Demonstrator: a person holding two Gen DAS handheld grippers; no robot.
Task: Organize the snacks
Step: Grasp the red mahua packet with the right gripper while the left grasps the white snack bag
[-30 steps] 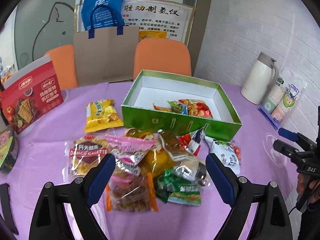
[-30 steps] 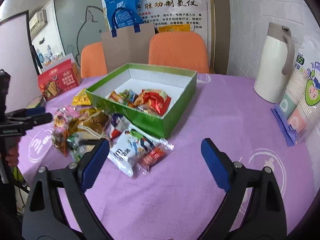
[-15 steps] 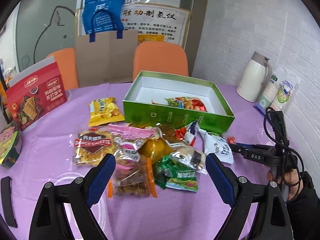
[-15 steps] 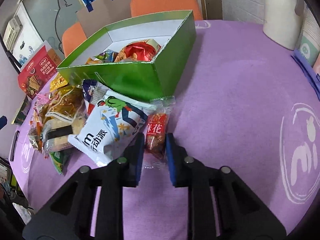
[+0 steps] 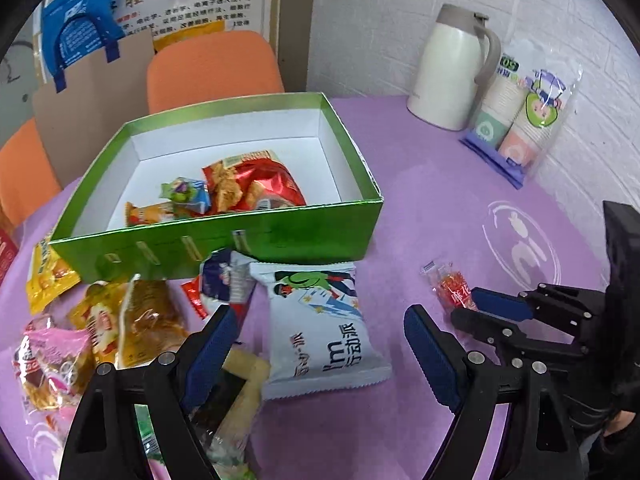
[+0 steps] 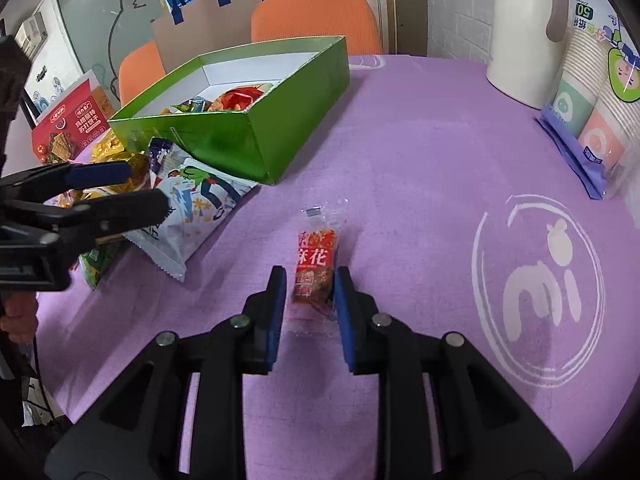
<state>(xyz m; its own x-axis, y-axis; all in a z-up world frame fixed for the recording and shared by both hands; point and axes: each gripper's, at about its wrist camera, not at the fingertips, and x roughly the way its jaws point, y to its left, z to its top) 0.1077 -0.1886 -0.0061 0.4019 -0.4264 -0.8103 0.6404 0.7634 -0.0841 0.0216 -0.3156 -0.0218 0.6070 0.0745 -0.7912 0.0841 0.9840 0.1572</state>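
- The right claw (image 6: pixel 310 300) is clenched on the small red snack packet (image 6: pixel 315 266), right of the pile; it should lift clear of the worktop (image 6: pixel 420 160) before swinging far-left over the green box (image 6: pixel 256 136).
- The left claw (image 5: pixel 316 354) hangs released over the white snack bag (image 5: pixel 320 320).

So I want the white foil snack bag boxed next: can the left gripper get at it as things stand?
Probably yes: the left gripper is open, and the white foil snack bag lies flat on top between its fingers, nothing covering it.
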